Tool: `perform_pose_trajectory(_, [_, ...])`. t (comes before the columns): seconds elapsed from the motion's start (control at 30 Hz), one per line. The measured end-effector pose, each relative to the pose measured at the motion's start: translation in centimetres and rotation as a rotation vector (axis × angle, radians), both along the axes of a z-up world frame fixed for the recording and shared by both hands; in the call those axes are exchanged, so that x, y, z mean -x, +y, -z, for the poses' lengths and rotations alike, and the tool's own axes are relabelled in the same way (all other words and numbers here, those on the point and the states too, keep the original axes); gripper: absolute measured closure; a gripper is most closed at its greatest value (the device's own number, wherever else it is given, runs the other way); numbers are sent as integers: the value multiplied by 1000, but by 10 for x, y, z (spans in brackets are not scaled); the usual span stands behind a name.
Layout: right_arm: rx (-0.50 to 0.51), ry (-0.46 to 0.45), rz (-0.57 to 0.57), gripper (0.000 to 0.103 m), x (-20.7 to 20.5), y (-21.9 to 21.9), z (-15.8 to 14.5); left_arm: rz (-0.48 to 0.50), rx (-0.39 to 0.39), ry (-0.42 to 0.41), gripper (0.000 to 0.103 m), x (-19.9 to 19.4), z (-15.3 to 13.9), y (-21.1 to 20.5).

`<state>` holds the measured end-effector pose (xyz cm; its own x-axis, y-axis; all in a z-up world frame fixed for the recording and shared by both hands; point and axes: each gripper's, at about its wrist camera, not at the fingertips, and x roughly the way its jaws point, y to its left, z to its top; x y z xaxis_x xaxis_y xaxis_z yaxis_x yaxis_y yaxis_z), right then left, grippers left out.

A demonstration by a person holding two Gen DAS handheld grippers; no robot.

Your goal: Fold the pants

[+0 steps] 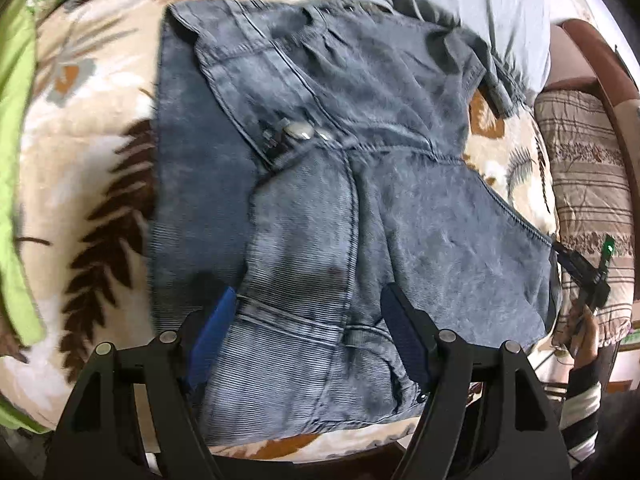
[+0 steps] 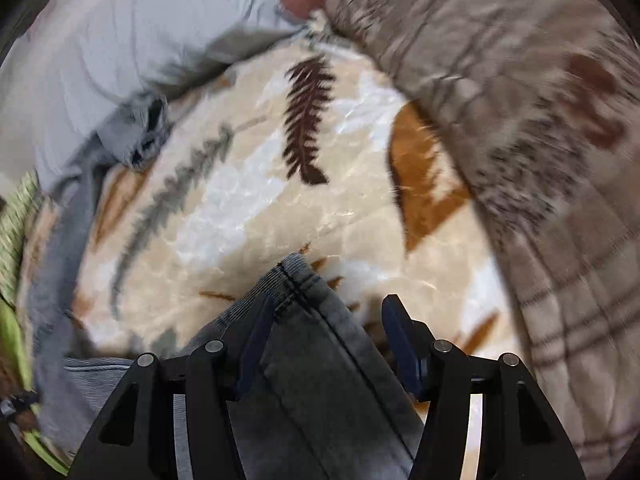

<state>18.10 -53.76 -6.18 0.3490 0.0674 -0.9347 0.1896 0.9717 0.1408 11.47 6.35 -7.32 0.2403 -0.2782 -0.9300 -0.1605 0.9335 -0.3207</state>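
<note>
A: What lies around the work?

B: A cream fleece blanket (image 1: 100,152) printed with brown and orange fern leaves covers the bed. A pale grey garment (image 1: 480,8) is bunched at the far edge, its hem touching the far end of the jeans. A lime-green cloth (image 1: 16,160) runs down the left side of the left wrist view, and a beige quilted cover with brown stripes (image 2: 540,100) lies along the right.

A: And the pants themselves?

B: The washed grey-blue jeans (image 1: 320,168) lie folded in a thick pile in the middle of the blanket, waistband buttons facing up. In the right wrist view a stitched corner of the denim (image 2: 304,280) points out over the blanket.

A: Anything in the way?

B: Only the grey garment crowding the far end. At the right edge of the left wrist view a hand in a striped sleeve (image 1: 584,336) grips the other tool's handle, just beside the pile.

A: How does the left claw stand?

B: The left claw (image 1: 316,320) is spread wide, its blue pad and dark pad on either side of a ridge of denim, neither pressing it. The cloth rests loose between them.

A: The right one?

B: The right claw (image 2: 332,332) is partly open. The denim corner sits between its fingers, close against the left one, with a clear gap to the right one. That view is blurred.
</note>
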Motion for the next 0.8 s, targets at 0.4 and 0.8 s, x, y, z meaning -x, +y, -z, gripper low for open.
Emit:
perform_pose_trajectory(0.4, [85, -72, 33, 93, 0, -32, -12, 43, -144, 33, 83, -8, 14, -34])
perform_pose_trajectory(0.8, [-58, -74, 118, 43, 93, -66, -31, -19, 33, -71, 42, 57, -28, 16])
